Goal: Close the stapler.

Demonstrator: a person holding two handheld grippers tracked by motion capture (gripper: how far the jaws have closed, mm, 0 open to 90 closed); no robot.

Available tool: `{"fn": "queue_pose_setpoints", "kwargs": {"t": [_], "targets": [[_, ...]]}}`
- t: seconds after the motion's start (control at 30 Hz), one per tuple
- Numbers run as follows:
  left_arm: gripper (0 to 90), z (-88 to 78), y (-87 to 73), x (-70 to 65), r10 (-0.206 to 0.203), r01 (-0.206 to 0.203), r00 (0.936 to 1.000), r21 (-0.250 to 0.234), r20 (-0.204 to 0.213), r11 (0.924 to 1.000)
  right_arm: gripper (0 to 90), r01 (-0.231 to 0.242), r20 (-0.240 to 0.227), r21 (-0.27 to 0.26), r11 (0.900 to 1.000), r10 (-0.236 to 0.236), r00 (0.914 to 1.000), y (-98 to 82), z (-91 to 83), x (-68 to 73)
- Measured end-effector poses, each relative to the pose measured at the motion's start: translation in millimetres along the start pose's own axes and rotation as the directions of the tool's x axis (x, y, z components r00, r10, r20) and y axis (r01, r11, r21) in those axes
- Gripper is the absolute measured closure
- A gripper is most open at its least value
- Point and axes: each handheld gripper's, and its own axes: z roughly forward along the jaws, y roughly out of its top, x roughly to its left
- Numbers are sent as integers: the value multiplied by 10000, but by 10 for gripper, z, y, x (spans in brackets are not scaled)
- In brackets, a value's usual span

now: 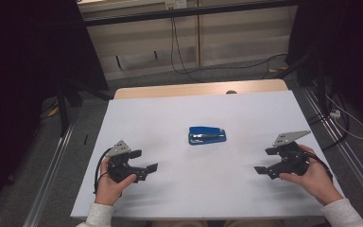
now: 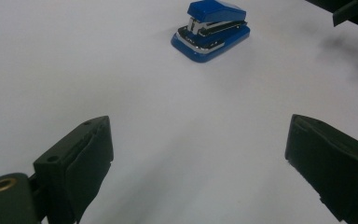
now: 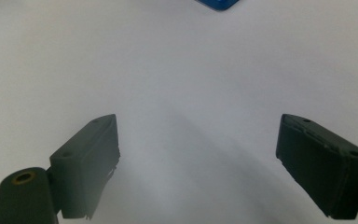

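We judge the work to be at its very start: the blue stapler (image 1: pixel 207 135) lies untouched near the middle of the worktop (image 1: pixel 170 118), and neither tool has reached it. Our left tool (image 1: pixel 143 166) rests near the front left of the sheet, its jaws spread wide with nothing between them; the left gripper view shows the same gap and the stapler (image 2: pixel 210 30) well ahead, its hinged top closed over the base. Our right tool (image 1: pixel 263 166) sits near the front right, likewise held apart and empty, and in the right gripper view a corner of the stapler (image 3: pixel 218 4) peeks in at the top edge. Both tools point inward towards it, so everything is left to do: approach, close on the body, and whatever handling follows

The worktop is covered by a plain white sheet, smooth and bare apart from the stapler, with a strip of pale wood (image 1: pixel 198 88) showing along its far edge. Beyond that we see grey carpet, a light wall panel with black cables (image 1: pixel 177 47) hanging down it, dark stands at either side, and metal rails (image 1: pixel 52 175) running along the floor beside the worktop. The room is dim at the edges
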Motion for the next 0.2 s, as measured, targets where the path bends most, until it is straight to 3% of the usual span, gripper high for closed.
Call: {"fn": "queue_pose_setpoints", "kwargs": {"t": [0.2], "targets": [[80, -58, -81, 34, -121, 122, 9999, 116, -100, 9999, 129, 78, -67, 28, 10000, -78, 9999, 14, 24, 7]]}}
